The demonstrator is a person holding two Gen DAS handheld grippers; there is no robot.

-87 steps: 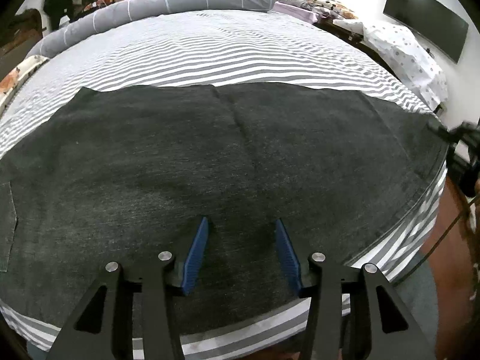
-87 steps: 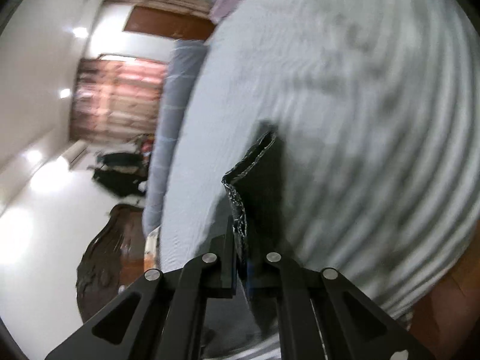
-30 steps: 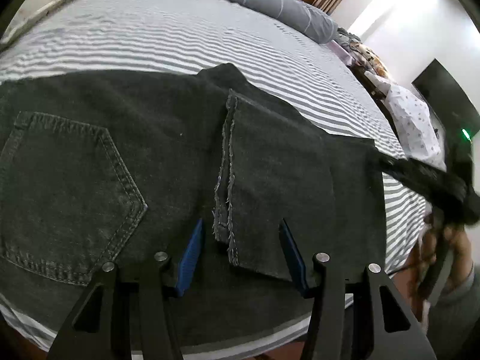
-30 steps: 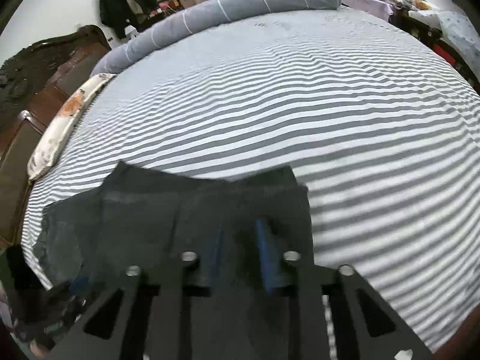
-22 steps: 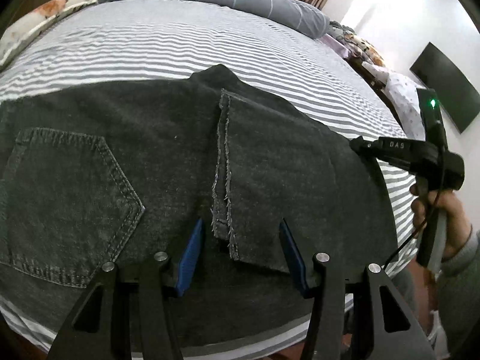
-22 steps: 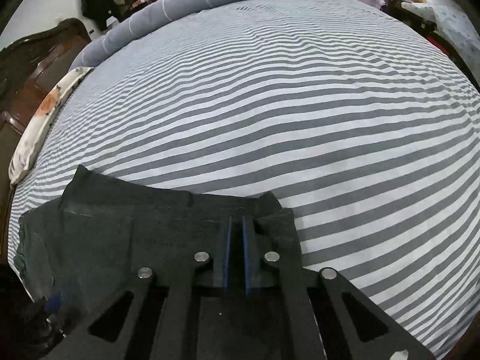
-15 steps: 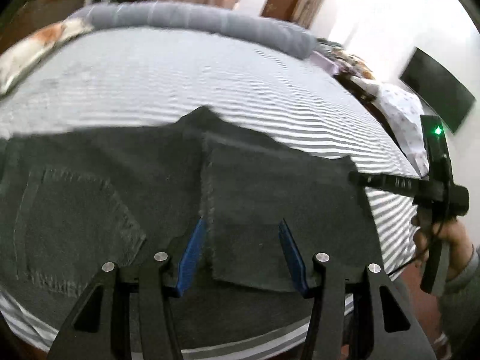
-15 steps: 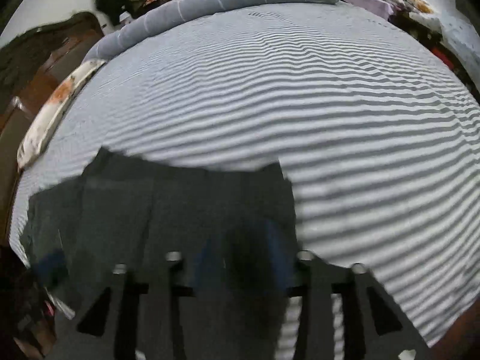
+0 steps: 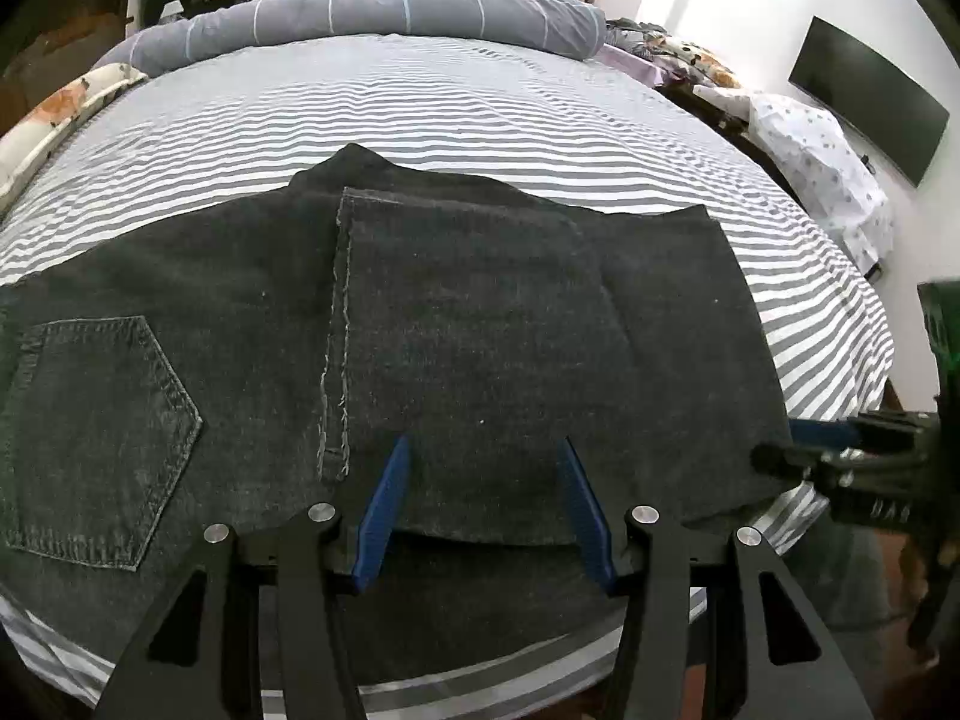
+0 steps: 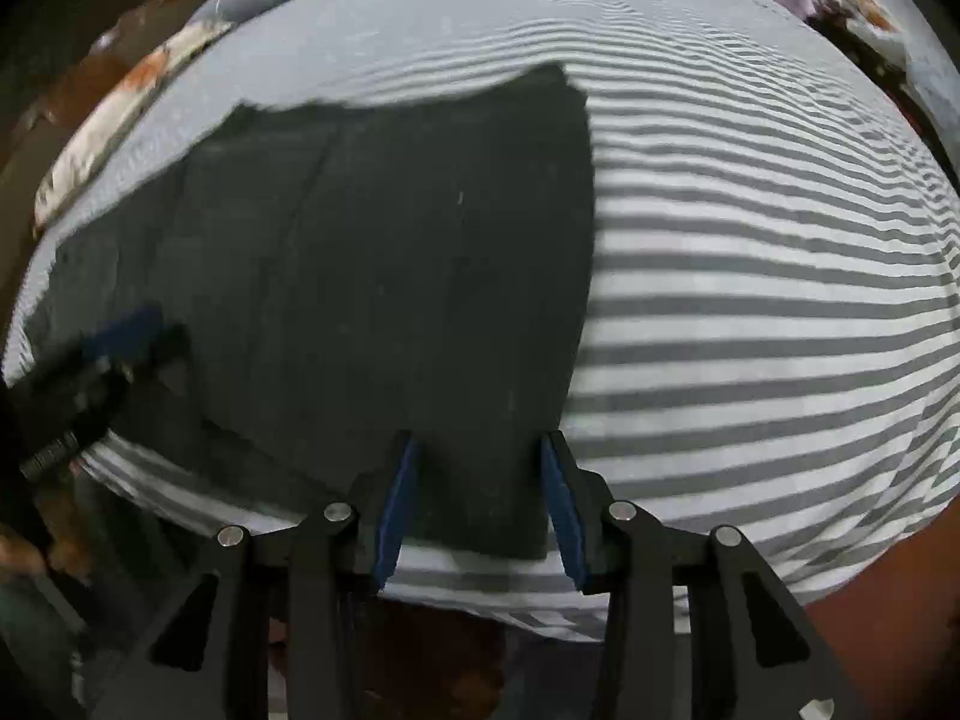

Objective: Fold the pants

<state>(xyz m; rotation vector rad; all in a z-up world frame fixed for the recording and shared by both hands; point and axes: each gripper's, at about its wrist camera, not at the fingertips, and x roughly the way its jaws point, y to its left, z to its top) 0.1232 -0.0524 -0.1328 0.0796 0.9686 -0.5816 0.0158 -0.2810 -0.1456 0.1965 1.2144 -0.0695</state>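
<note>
Dark grey denim pants [image 9: 468, 324] lie flat on the striped bed, the leg end folded back over the seat part, its hem [image 9: 336, 330] running beside the back pocket [image 9: 90, 438]. My left gripper [image 9: 483, 474] is open and empty above the near edge of the folded layer. My right gripper [image 10: 477, 468] is open and empty over the near right corner of the pants [image 10: 390, 276]; it also shows at the right edge of the left wrist view [image 9: 840, 450].
The grey-and-white striped bed sheet [image 9: 480, 114] stretches beyond the pants. A long grey bolster [image 9: 360, 18] lies at the head. A floral pillow [image 9: 54, 114] sits at far left. A wall TV [image 9: 864, 114] and a spotted white cloth [image 9: 822, 162] are to the right.
The right gripper carried the leg end over and laid it on the seat part, then opened and drew back to the fold's right corner. The left gripper stayed open, shifting slightly right.
</note>
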